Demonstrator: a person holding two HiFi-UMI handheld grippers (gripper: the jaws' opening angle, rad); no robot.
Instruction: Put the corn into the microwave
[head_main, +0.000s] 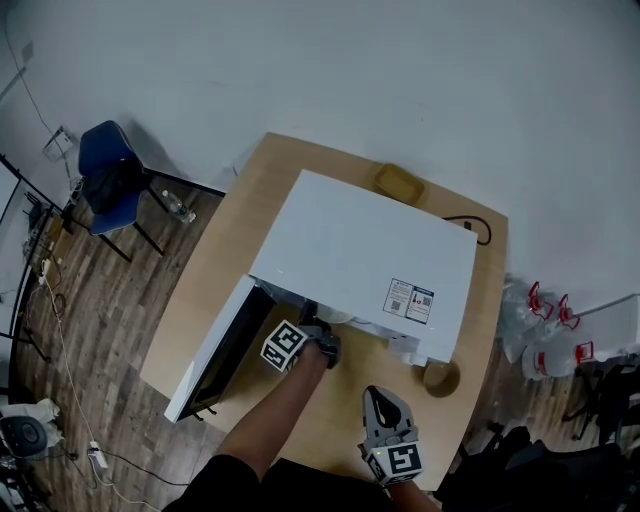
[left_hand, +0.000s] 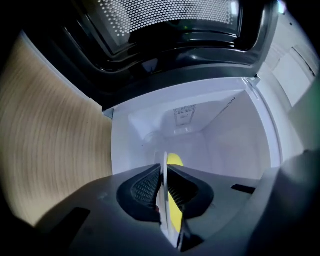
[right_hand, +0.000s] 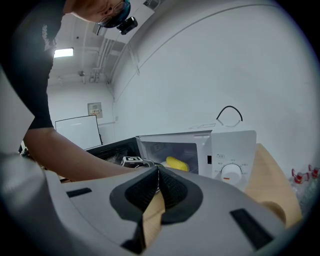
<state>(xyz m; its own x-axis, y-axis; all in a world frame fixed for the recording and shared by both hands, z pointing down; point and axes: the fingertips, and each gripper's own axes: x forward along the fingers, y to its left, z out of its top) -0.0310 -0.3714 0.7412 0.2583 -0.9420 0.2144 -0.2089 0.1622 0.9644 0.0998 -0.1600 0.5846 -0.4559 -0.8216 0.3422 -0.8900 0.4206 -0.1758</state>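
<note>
Corn (left_hand: 174, 161) lies on a white plate (left_hand: 167, 225) inside the microwave (head_main: 370, 250). Its door (head_main: 215, 350) hangs open at lower left. At centre, my left gripper (left_hand: 165, 172) pinches the plate rim, with free walls around. At lower right, my right gripper (head_main: 385, 425) has its jaws pressed together, empty.

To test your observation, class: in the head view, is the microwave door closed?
No, the door stands swung wide open at the front corner of the microwave.
</note>
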